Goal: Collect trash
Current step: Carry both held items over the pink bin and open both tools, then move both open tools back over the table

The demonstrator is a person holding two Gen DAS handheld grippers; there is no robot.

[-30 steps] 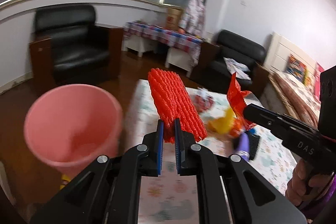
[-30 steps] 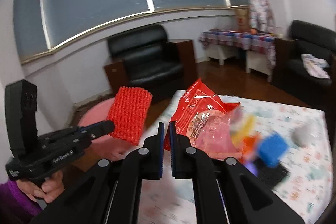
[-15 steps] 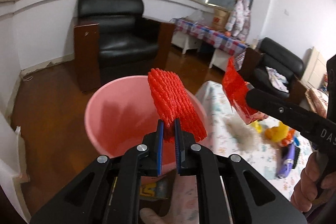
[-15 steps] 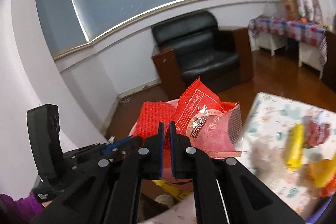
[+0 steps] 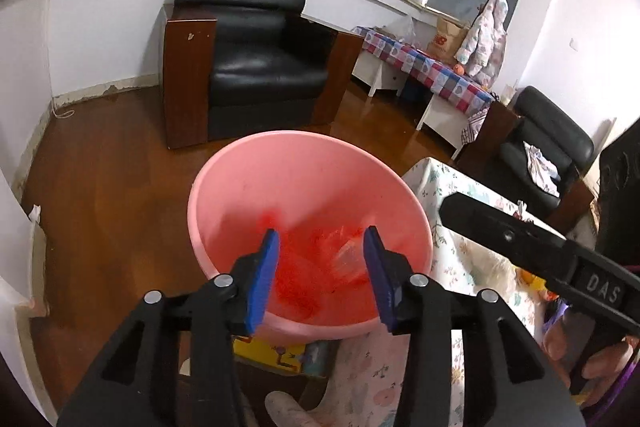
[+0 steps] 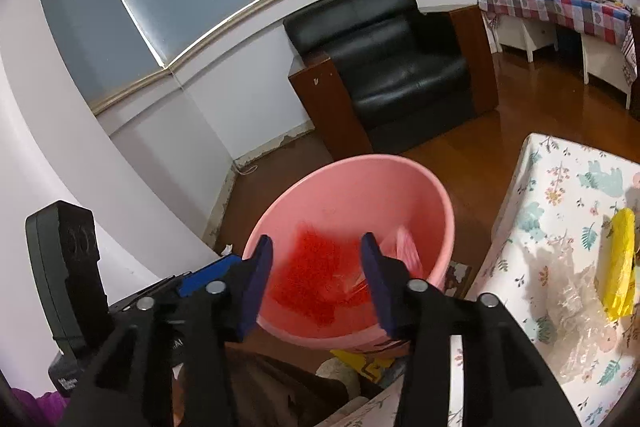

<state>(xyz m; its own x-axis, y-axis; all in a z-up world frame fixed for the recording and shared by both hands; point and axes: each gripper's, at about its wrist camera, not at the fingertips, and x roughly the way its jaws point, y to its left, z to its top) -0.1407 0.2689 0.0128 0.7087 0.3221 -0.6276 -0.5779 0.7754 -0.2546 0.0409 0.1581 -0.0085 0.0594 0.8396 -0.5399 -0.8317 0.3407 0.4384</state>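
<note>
A pink bucket (image 5: 248, 187) stands on the floor beside the table and also shows in the right wrist view (image 6: 400, 179). Inside it lie the red foam net (image 5: 298, 277) (image 6: 308, 275) and the red snack bag (image 5: 346, 253) (image 6: 406, 251), both blurred. My left gripper (image 5: 322, 273) is open and empty above the bucket's near rim. My right gripper (image 6: 316, 279) is open and empty above the same rim, beside the left one. A yellow wrapper (image 6: 620, 263) and clear plastic film (image 6: 576, 291) lie on the table.
A table with a floral cloth (image 6: 560, 195) is right of the bucket. A black armchair (image 5: 256, 67) stands behind the bucket on the wooden floor. A checked bench (image 5: 424, 63) and another black chair (image 5: 548, 143) are far right.
Both grippers have opened over the bucket. The red foam net and the red snack bag have dropped from the jaws into the bucket.
</note>
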